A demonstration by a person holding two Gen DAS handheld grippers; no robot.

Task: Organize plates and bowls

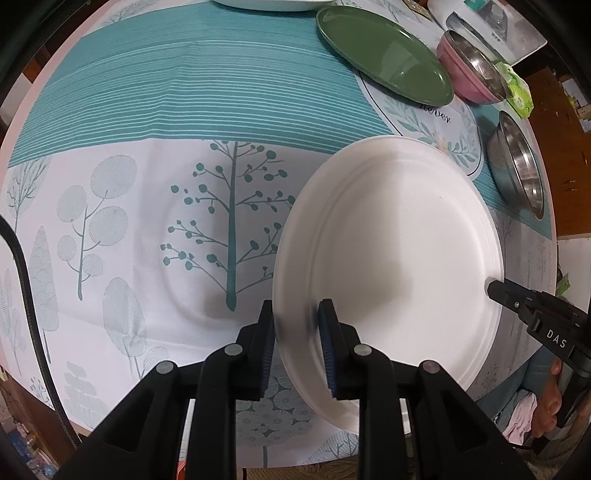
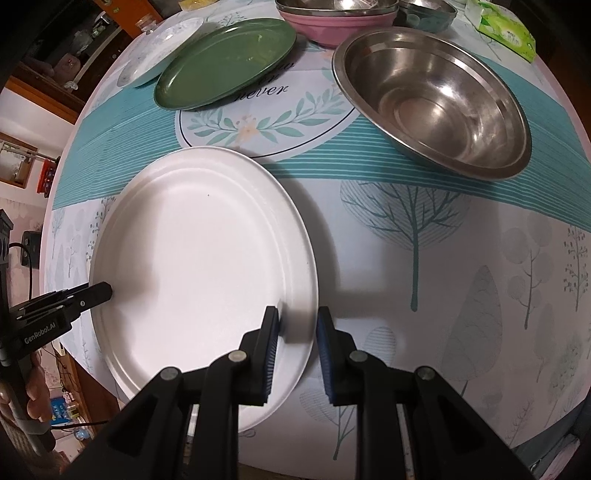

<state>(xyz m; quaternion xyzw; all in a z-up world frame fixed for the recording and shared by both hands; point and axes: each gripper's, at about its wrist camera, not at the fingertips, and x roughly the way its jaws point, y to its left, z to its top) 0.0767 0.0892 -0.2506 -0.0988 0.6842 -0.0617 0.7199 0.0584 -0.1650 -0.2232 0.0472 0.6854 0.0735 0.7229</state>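
Blue-padded fingers of the left claw (image 1: 297,325) straddle the near-left rim of the white plate (image 1: 399,251), clenched on it; on the opposite edge the right claw (image 2: 297,325) grips the same rim in the same way. Both claws point steeply down, and the plate hangs between them, low over the patterned cloth of the counter (image 1: 147,229); whether any edge touches the cloth cannot be told. A green plate (image 2: 225,62), a pink bowl (image 2: 332,26) and a steel bowl (image 2: 432,99) sit farther back, well apart from it. Risk assessment: each grip takes only a narrow strip of thin rim, so uneven motion of the two hands could flex the plate or pull the rim free, dropping one side.
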